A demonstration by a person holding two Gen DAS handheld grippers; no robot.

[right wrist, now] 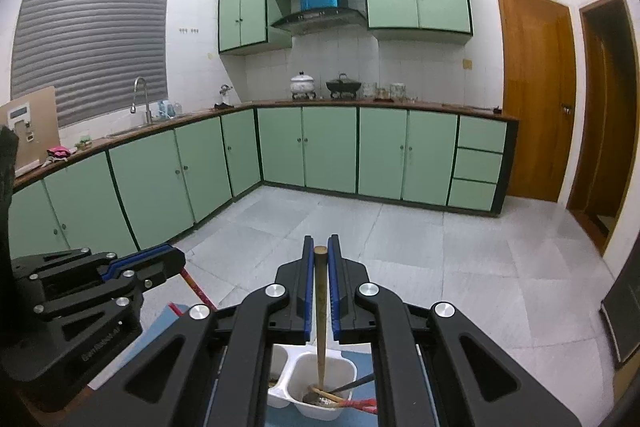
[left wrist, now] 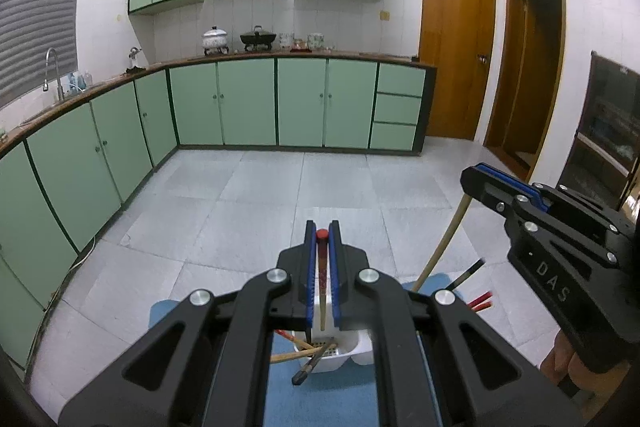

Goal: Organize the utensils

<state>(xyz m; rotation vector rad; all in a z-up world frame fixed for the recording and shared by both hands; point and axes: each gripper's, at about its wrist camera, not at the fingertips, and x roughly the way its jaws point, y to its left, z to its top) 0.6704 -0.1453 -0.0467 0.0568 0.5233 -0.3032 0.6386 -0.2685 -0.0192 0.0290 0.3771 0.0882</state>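
- The left hand-held gripper (left wrist: 322, 259), at the lower centre of its view, is clamped on a red-tipped chopstick (left wrist: 321, 279) that stands upright.
- Below it, the chopstick's lower end reaches into a white utensil holder (left wrist: 356, 351) on a blue mat (left wrist: 340, 399).
- The right hand-held gripper (right wrist: 320, 267) grips a wooden handle (right wrist: 320, 311), also upright.
- That handle drops into a compartment of the holder, among dark and red utensils (right wrist: 352, 393).
- Green cabinets (right wrist: 328, 151) line the back wall.
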